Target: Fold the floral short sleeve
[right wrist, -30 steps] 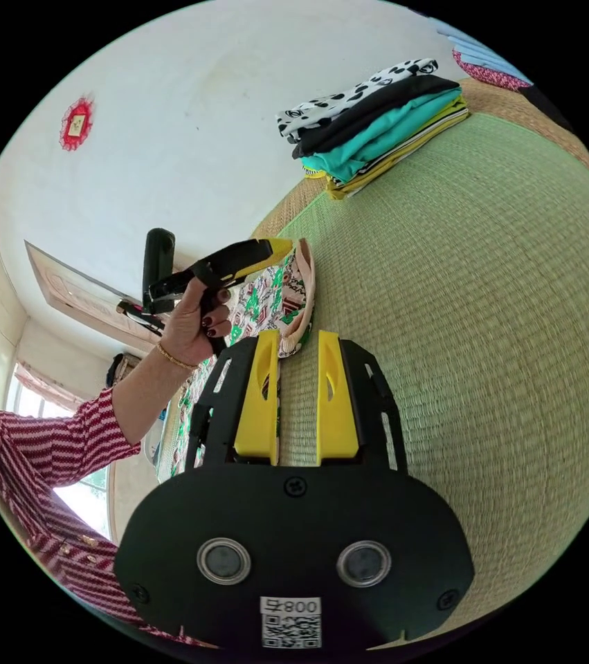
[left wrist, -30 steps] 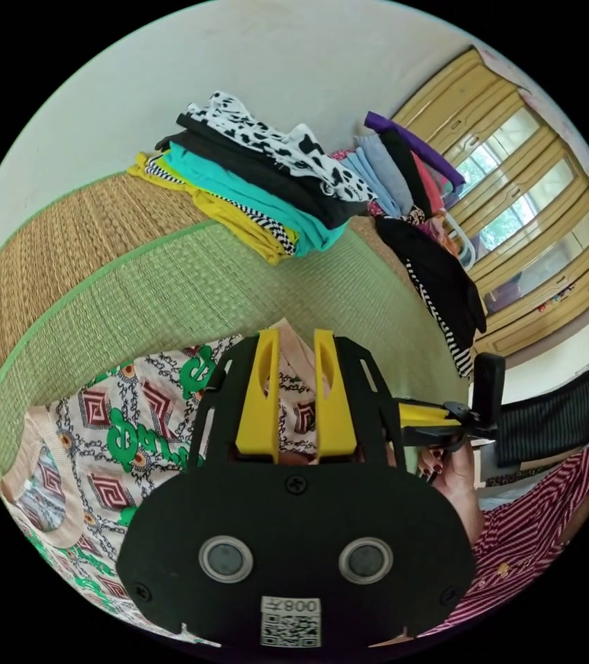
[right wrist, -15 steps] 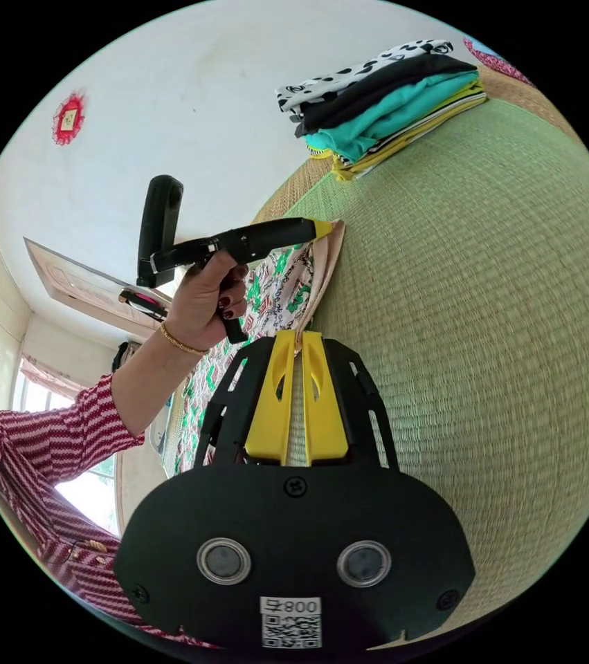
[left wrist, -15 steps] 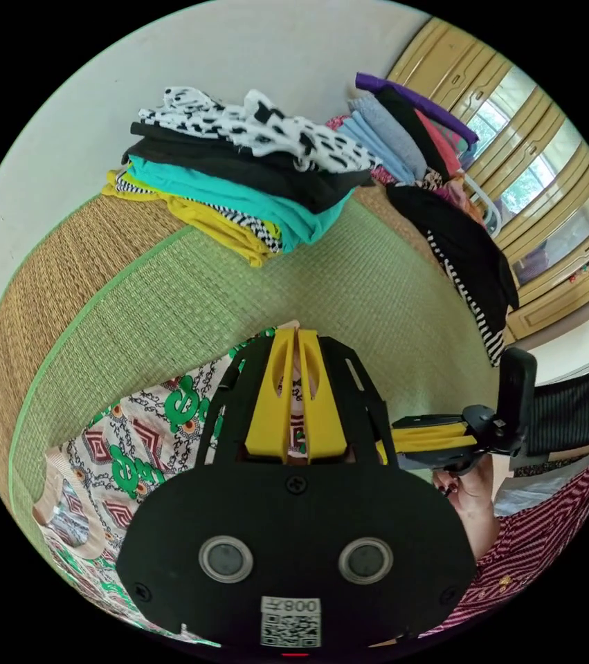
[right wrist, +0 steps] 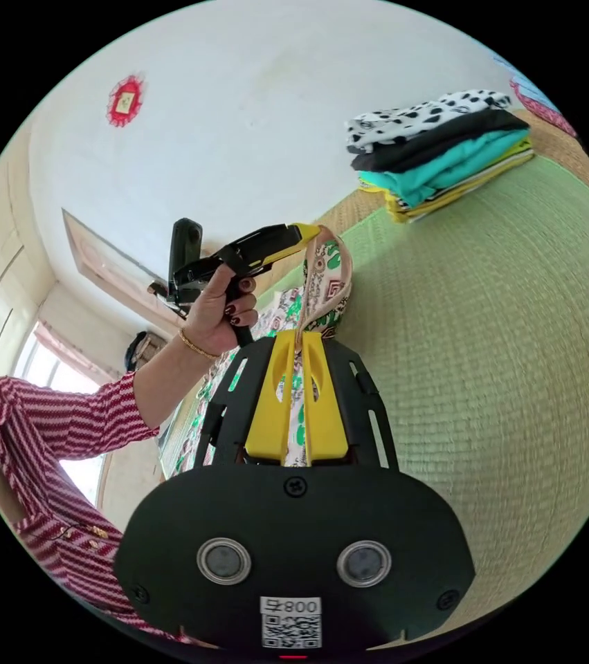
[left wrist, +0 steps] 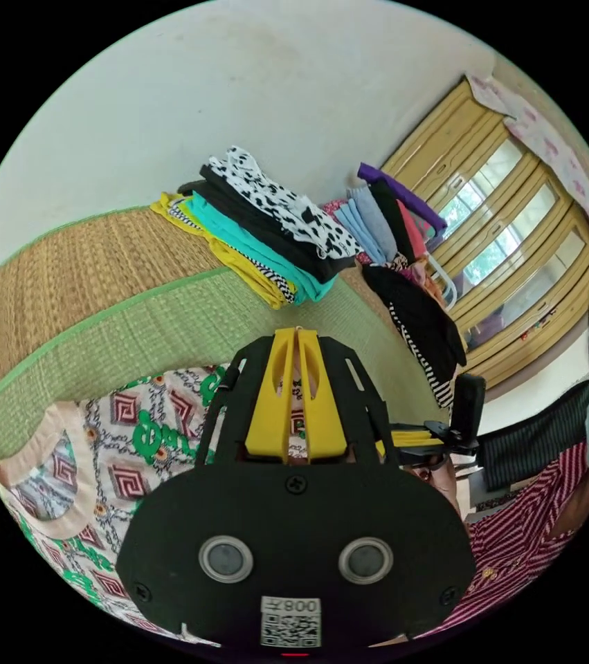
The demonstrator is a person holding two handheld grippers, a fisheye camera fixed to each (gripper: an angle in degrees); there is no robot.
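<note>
**On the mat: both claws now lift the shirt's edge**

On the green mat (right wrist: pixel 488 332), we see the floral shirt (left wrist: pixel 121 443) lying mostly flat, its pink-trimmed edge raised between the two claws. The left gripper (left wrist: pixel 297 346) has its jaws pressed together on that trim, and the right gripper (right wrist: pixel 300 346) is likewise clamped on the same hem, which loops up from it to the left gripper's tip in the right gripper view. A second ago both claws stood open over the cloth; half a second ago they had closed; now the edge is lifted off the mat. We judge the first fold is starting. The hold looks firm, though the jaws hide much of the pinched cloth. The stack of folded clothes (left wrist: pixel 266 221) sits well apart against the wall.
</note>
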